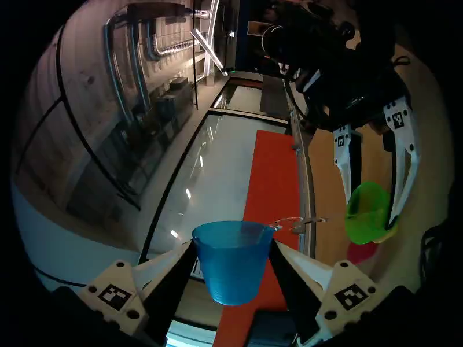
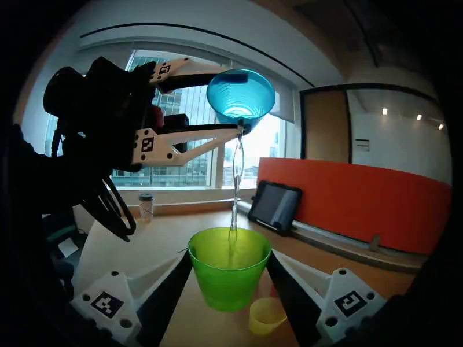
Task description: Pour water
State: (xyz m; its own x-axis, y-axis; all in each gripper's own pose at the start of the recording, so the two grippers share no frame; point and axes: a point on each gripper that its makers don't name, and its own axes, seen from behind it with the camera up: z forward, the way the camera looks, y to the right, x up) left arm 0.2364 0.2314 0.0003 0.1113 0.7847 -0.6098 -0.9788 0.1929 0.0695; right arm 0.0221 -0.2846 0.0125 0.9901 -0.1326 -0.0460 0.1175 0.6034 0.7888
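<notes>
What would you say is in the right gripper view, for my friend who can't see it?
A tipped blue cup, clamped in the left hand-held gripper, pours a thin stream of water down into a green cup held by the right hand-held gripper. A small yellow cup sits below on the wooden table, and a tablet leans behind.

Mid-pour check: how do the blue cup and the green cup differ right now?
The blue cup is tipped over, spilling a water stream; the green cup stands upright catching it. The blue cup sits higher, the green cup directly below. Both are translucent tapered cups, clamped: blue in the left gripper, green in the right gripper.
</notes>
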